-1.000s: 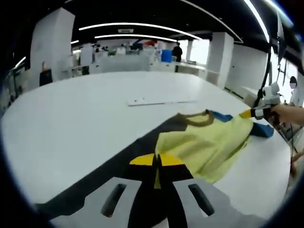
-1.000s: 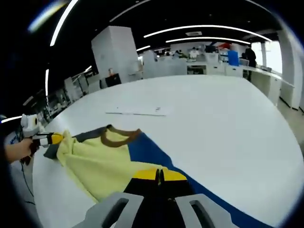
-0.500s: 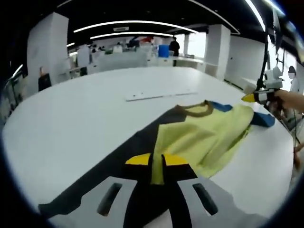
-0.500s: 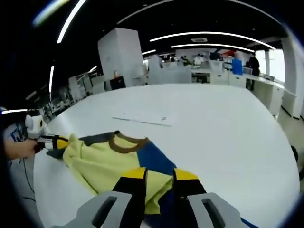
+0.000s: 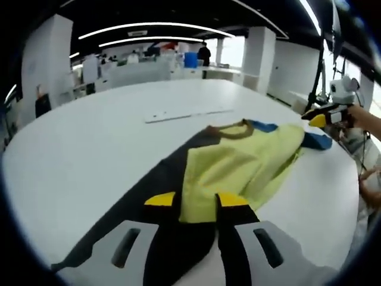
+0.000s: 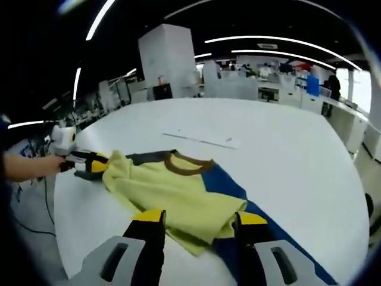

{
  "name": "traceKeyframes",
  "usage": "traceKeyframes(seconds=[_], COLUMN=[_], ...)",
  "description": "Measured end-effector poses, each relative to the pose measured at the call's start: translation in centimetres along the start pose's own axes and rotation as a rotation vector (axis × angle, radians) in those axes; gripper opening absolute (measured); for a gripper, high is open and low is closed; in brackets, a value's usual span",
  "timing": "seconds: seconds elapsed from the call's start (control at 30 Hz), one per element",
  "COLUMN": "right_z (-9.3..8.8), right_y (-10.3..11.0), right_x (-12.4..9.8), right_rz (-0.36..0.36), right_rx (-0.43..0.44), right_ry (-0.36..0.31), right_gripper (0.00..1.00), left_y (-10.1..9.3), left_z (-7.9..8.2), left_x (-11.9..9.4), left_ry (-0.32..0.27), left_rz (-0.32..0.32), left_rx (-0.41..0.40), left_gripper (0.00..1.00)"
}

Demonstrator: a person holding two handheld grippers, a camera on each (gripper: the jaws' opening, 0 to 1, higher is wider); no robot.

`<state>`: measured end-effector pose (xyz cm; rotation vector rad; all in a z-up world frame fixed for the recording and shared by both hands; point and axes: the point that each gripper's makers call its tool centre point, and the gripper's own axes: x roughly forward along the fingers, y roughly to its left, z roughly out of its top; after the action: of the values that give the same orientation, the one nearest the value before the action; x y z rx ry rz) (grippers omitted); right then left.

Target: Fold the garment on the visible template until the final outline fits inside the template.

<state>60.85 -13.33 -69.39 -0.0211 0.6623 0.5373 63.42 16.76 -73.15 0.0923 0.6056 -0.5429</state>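
Both grippers have just let go: a second ago each pair of jaws was pressed together on the yellow hem, and now the left gripper [image 5: 189, 201] and the right gripper [image 6: 197, 219] both stand spread, the cloth lying loose between and just ahead of their tips. The garment [image 5: 241, 170], a yellow shirt with a brown collar [image 6: 189, 163] and blue panels, lies on the white table [image 5: 89, 149], folded over so its yellow body spreads forward from each gripper toward the neckline. In the left gripper view the dark template [image 5: 155, 196] runs under the jaws and away to the lower left, with the shirt covering its far end; in the right gripper view the same strip looks blue and stretches off to the lower right of the jaws. In the left gripper view the other gripper appears far off to the right, at the shirt's blue sleeve [image 5: 314, 140]; in the right gripper view the other one sits far left at the fabric's edge, and I cannot tell whether either touches the cloth there. A thin white strip [image 6: 202, 139] lies beyond the collar. My reading is that one fold has been laid down and released, yet the yellow cloth spills past the template's edge, so further folding seems needed before the outline fits.
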Motion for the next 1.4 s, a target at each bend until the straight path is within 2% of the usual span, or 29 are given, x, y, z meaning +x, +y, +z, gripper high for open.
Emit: traceKeyframes(seconds=[0.17,0.6,0.7,0.87,0.97,1.07,1.27,1.4], right_z=[-1.4,-4.2,-5.1,-6.3,-6.5,-6.4,-6.9,-6.8], right_y=[1.1,0.4,0.1,-0.5,-0.6,-0.4,-1.0,-1.6], right_x=[0.1,1.1,1.3,1.9,2.4,3.0,3.5,3.4], right_rz=[0.027,-0.016,-0.042,-0.083,-0.104,-0.111,-0.171,-0.216], right_rx=[0.018,0.036,0.071,0.096,0.121,0.156,0.162,0.144], right_ry=[0.054,0.127,0.151,0.177,0.175,0.167,0.172,0.167], right_gripper=[0.49,0.44,0.42,0.36,0.32,0.28,0.19,0.08], left_y=[0.2,0.3,0.4,0.5,0.4,0.4,0.6,0.9], left_z=[-1.0,-1.1,-1.0,-1.1,-1.1,-1.2,-1.5,-2.0], left_x=[0.1,0.3,0.4,0.3,0.3,0.3,0.2,0.1], left_ry=[0.052,0.052,0.050,0.047,0.039,0.041,0.055,0.070], left_rz=[-0.002,-0.007,-0.002,0.005,0.007,0.015,0.021,0.034], left_rx=[0.020,0.042,0.045,0.025,-0.012,-0.004,-0.024,-0.007], left_gripper=[0.24,0.20,0.18,0.16,0.14,0.14,0.06,0.02])
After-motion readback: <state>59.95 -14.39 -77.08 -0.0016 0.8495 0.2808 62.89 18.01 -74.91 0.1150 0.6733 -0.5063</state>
